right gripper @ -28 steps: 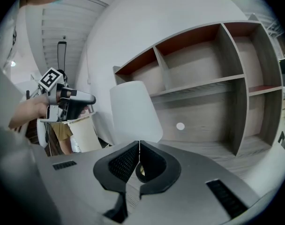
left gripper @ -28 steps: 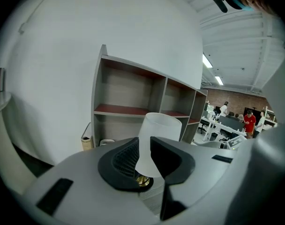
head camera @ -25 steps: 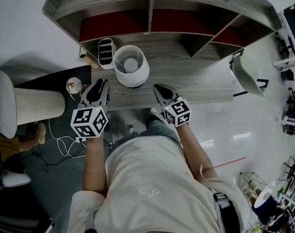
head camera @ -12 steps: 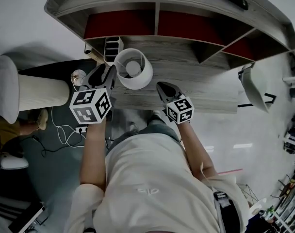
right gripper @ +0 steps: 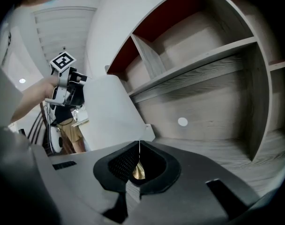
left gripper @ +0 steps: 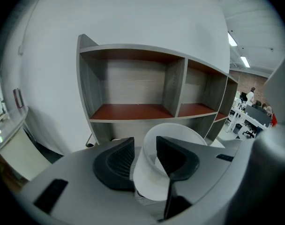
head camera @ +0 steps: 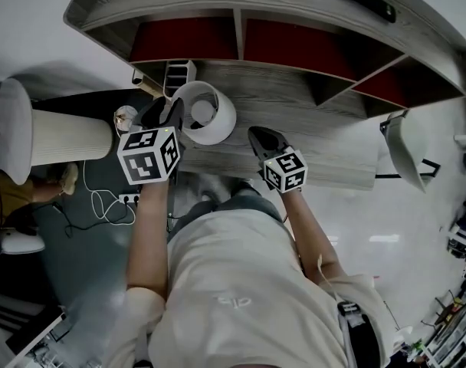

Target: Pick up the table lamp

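Observation:
The table lamp [head camera: 210,117] has a white drum shade and stands on the grey wooden desk [head camera: 310,110], in front of the shelf unit. My left gripper [head camera: 165,113] is at the shade's left rim. In the left gripper view the table lamp [left gripper: 152,182] has its wall between the jaws of my left gripper [left gripper: 145,156]: one pad outside, one inside, neither pressing. Those jaws have just been opening. My right gripper [head camera: 262,138] hovers over the desk right of the lamp, shut and empty. The right gripper view shows my right gripper [right gripper: 138,161] and the table lamp [right gripper: 112,109] to its left.
A small slotted organizer [head camera: 178,73] stands behind the lamp by the shelf wall. A ribbed white cylinder [head camera: 64,136] lies left of the desk, with a small round object [head camera: 124,118] beside it. Cables [head camera: 103,204] trail on the floor. A grey chair [head camera: 405,140] sits at the right.
My left gripper has moved forward to the lamp and opened its jaws, which now straddle the shade's rim. The right gripper has shifted slightly forward over the desk, still shut.

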`<action>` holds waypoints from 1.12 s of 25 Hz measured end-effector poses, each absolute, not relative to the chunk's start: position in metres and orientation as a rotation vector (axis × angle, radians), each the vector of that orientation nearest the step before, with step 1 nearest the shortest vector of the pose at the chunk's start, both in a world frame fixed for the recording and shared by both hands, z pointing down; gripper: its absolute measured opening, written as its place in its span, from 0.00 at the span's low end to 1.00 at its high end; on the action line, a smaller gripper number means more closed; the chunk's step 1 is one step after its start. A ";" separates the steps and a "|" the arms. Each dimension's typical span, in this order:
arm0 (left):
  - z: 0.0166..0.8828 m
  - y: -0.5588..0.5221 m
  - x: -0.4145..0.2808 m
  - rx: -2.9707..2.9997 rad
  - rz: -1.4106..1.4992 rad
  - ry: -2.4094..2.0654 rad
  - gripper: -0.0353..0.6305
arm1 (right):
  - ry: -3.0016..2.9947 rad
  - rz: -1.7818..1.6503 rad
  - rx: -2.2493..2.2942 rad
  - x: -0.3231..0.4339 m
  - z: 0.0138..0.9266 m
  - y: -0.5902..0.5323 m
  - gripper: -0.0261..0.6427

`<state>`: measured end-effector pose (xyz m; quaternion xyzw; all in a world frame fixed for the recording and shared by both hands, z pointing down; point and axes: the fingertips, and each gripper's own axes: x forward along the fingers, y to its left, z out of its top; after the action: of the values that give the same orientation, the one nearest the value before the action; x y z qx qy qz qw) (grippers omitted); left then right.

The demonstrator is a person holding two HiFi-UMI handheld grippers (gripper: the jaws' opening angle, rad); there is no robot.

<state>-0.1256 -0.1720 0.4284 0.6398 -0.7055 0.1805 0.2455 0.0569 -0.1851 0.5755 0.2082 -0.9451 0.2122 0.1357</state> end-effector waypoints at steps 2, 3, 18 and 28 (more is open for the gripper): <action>0.434 -0.175 -0.124 1.726 0.541 -1.925 0.29 | -2.739 0.618 0.597 0.059 0.576 -0.189 0.09; 0.437 -0.177 -0.123 1.720 0.564 -1.924 0.29 | -2.740 0.621 0.595 0.060 0.576 -0.191 0.09; 0.452 -0.181 -0.131 1.713 0.580 -1.895 0.22 | -2.715 0.636 0.611 0.058 0.585 -0.198 0.09; 0.457 -0.157 -0.185 1.697 0.532 -1.914 0.15 | -2.687 0.626 0.601 0.026 0.596 -0.187 0.09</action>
<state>-0.1847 -0.1572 0.4567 0.6269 -0.7070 0.1967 0.2615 0.0260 -0.1870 0.5956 0.2101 -0.9396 0.2188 0.1583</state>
